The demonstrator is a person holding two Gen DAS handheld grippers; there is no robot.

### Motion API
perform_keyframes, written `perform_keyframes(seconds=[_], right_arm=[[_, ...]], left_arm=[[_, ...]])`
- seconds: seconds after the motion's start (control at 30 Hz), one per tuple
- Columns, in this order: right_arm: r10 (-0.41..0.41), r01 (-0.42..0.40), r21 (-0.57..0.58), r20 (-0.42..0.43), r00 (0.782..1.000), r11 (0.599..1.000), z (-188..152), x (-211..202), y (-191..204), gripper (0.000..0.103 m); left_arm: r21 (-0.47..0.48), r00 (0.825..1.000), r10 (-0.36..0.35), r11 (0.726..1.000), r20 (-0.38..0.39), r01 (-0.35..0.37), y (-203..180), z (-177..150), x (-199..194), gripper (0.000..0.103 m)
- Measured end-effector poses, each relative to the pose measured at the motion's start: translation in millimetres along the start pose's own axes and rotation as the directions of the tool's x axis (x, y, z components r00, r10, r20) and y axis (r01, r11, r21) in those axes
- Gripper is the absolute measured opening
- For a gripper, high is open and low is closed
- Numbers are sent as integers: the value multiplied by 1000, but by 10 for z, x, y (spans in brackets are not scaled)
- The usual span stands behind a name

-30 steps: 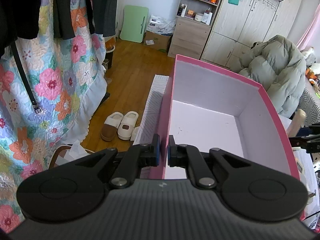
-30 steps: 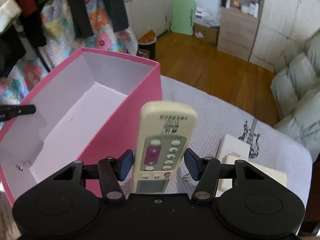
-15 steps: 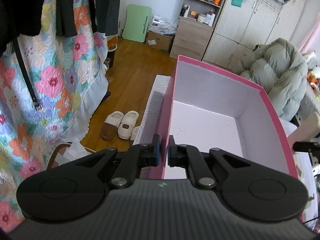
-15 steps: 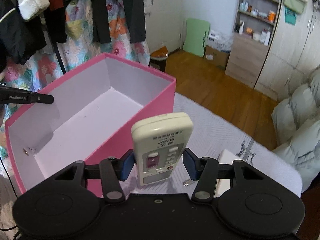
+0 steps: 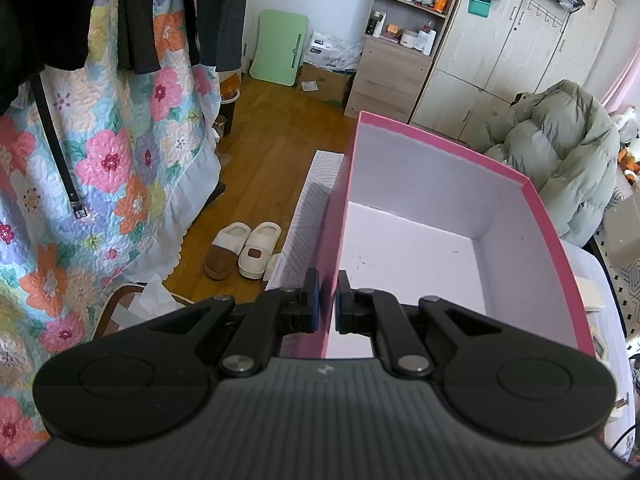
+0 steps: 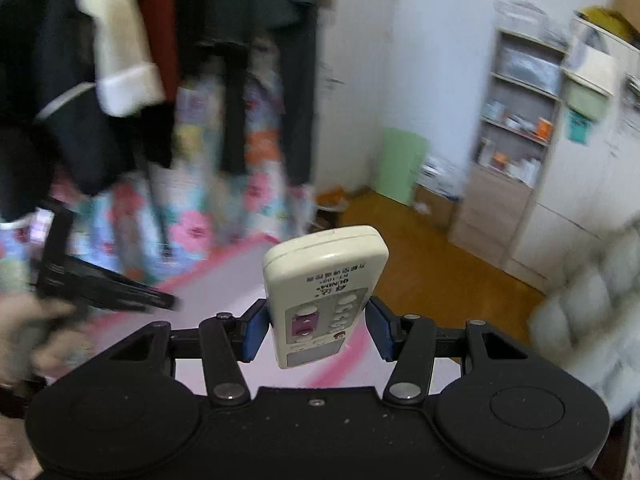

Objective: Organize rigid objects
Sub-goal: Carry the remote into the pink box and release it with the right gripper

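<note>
A pink box [image 5: 520, 184] with a white inside stands open and looks empty. My left gripper [image 5: 327, 307] is shut on the box's near left wall, one pad on each side of it. My right gripper [image 6: 316, 330] is shut on a cream remote control [image 6: 324, 292], which it holds upright above the box; the pink rim [image 6: 224, 256] is blurred below it. The left gripper [image 6: 104, 284] and the hand holding it show at the left of the right wrist view.
The box sits on a white patterned table [image 5: 308, 208]. A floral quilt [image 5: 100, 152] and dark clothes hang at the left. Slippers [image 5: 244, 248] lie on the wooden floor. A grey puffer coat [image 5: 560, 152], a shelf unit [image 5: 400, 40] and wardrobes stand behind.
My right gripper has risen and tilted upward with the remote, moving over the box; the view is blurred. The left gripper has kept its grip on the box wall.
</note>
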State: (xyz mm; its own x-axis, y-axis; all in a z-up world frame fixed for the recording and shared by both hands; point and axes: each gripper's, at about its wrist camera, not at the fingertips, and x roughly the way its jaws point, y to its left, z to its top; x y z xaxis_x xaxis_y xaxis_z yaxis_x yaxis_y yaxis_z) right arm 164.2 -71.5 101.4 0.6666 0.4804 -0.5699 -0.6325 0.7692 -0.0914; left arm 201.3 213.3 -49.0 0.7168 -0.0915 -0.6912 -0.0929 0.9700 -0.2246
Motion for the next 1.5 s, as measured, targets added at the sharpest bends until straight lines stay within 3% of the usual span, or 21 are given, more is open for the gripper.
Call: perform_keyframes(seconds=[0.13, 0.23, 0.37, 0.57, 0.87, 0.9, 1.2, 1.27, 1.37, 1.5], right_arm=[[76, -79, -69, -42, 996, 994, 16, 139, 241, 58], [63, -74, -142, -81, 995, 987, -45, 228, 324, 58], [59, -103, -213, -205, 977, 972, -81, 442, 382, 58], [60, -158, -277, -332, 942, 948, -230, 677, 449, 58], [53, -287, -366, -532, 845, 885, -406, 1284, 821, 58], [57, -291, -373, -527, 848, 881, -390, 1332, 862, 58], [144, -405, -352, -579, 803, 844, -367, 1850, 979, 58], [158, -409, -347, -569, 807, 844, -401, 1910, 971, 57], [112, -342, -365, -525, 844, 866, -390, 1989, 958, 58], [111, -321, -342, -512, 851, 883, -333, 2116, 871, 58]], left_arm=[[-3, 1000, -11, 1000, -6, 11, -4, -3, -1, 7], [-11, 1000, -24, 1000, -9, 24, 3, -2, -1, 7], [-28, 999, -43, 999, -16, 42, 14, 0, -14, 8], [-34, 999, -48, 998, -18, 47, -32, -16, -10, 8], [-35, 997, -79, 996, -24, 78, -40, -40, -13, 10], [-37, 996, -83, 996, -25, 82, -39, -39, -13, 10], [-58, 993, -111, 992, -28, 110, 17, -33, 2, 11], [-60, 993, -116, 992, -29, 115, 24, -28, 8, 11], [-59, 993, -116, 992, -29, 115, 20, -23, 11, 11], [-50, 993, -112, 993, -27, 111, 8, -28, 20, 11]])
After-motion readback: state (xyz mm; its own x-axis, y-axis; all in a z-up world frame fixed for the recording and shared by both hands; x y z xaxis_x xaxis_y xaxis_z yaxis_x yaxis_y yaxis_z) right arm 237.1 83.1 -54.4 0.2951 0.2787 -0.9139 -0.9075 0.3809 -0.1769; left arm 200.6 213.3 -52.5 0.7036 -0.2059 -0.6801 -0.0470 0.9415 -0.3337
